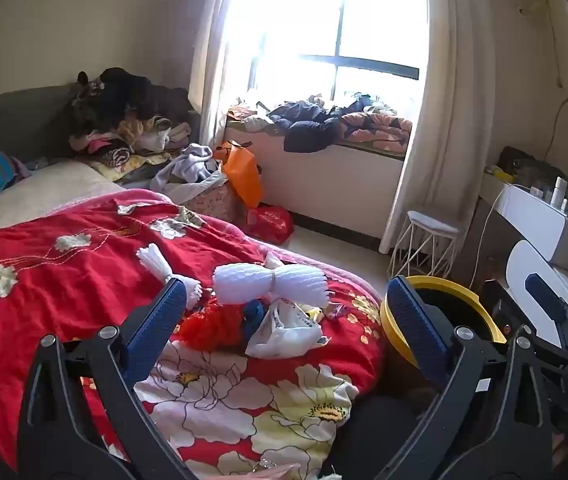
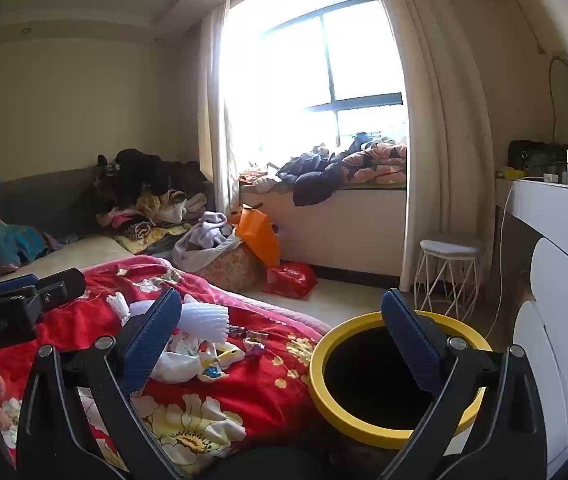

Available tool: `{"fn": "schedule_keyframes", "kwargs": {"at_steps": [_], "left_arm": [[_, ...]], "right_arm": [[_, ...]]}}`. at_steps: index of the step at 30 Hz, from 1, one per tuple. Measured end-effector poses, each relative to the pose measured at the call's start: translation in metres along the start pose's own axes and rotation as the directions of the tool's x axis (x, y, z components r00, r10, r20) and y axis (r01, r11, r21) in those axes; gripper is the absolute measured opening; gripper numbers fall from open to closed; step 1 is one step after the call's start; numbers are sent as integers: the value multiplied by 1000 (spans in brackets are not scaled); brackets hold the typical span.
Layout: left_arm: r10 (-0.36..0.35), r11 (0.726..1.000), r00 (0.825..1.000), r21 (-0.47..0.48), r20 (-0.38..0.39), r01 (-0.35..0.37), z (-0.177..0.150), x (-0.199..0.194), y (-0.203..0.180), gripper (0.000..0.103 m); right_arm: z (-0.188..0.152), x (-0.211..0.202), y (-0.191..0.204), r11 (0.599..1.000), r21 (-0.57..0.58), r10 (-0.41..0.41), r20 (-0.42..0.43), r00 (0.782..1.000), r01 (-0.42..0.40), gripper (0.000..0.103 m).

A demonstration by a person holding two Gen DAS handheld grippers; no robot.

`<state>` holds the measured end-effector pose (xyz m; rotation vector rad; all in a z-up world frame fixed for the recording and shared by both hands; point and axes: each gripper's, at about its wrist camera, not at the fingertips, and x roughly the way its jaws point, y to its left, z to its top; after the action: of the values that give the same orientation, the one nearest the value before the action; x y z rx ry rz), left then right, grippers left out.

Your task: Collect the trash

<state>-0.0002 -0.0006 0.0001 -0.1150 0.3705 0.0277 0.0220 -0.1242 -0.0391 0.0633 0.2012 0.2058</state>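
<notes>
While both grippers stand wide open and hold nothing, the trash lies ahead on the red quilt. The white foam bundle has its long axis across the left gripper, directly before it. The right gripper points more toward the yellow bin, so I judge the left nearer.

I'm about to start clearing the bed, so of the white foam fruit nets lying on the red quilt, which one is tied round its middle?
The big foam net, cinched at its waist like a bow. The slimmer foam net left of it is not.
</notes>
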Motion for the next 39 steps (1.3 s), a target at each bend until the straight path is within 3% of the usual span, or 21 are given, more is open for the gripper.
{"fn": "schedule_keyframes", "kwargs": {"at_steps": [39], "left_arm": [[-10, 1000, 1000, -11, 16, 11, 5, -4, -3, 93]], "right_arm": [[-6, 0, -1, 1000, 3, -11, -1, 1000, 11, 97]]}}
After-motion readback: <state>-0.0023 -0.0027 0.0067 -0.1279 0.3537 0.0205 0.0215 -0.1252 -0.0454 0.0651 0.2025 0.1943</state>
